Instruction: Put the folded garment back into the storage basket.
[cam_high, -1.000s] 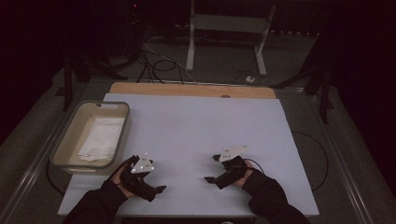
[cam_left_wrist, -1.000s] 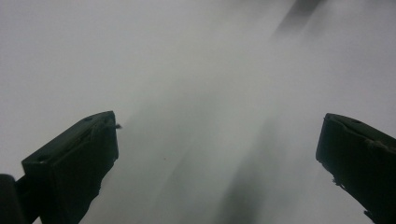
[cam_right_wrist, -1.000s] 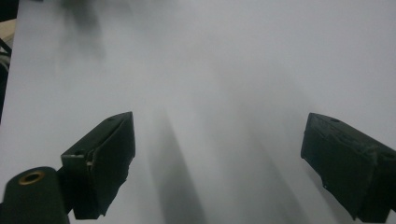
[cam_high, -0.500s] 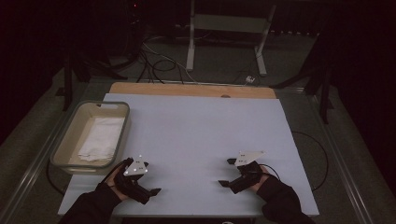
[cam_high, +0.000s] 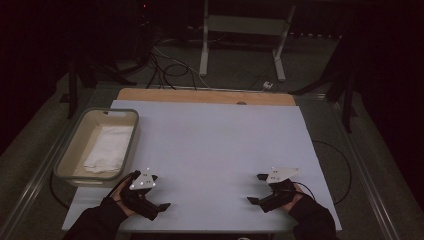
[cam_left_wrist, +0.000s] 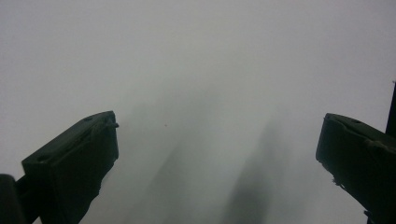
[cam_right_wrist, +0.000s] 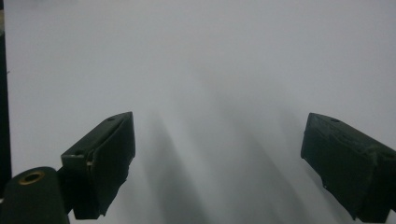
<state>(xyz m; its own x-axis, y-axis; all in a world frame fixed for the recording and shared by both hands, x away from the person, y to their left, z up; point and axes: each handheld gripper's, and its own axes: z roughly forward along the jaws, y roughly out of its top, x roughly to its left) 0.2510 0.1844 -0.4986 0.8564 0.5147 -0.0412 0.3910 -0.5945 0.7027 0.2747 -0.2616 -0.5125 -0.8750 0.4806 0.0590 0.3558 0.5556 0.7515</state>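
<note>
Hands in dark sleeves hold two black grippers low over the near edge of a pale grey desk (cam_high: 210, 145). Left gripper (cam_high: 159, 209) and right gripper (cam_high: 256, 189) both have jaws spread wide, gripping nothing. Beige plastic bin (cam_high: 67, 152) holding folded white cloth (cam_high: 107, 149) sits just beyond the left gripper.

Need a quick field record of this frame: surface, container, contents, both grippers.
surface: white table top, wooden strip along its far edge
container: grey bin at the table's left edge
contents: folded white cloth lying flat inside the bin
left gripper: near left corner, jaws open, nothing between them
right gripper: near right corner, jaws open, nothing between them
held items: none
</note>
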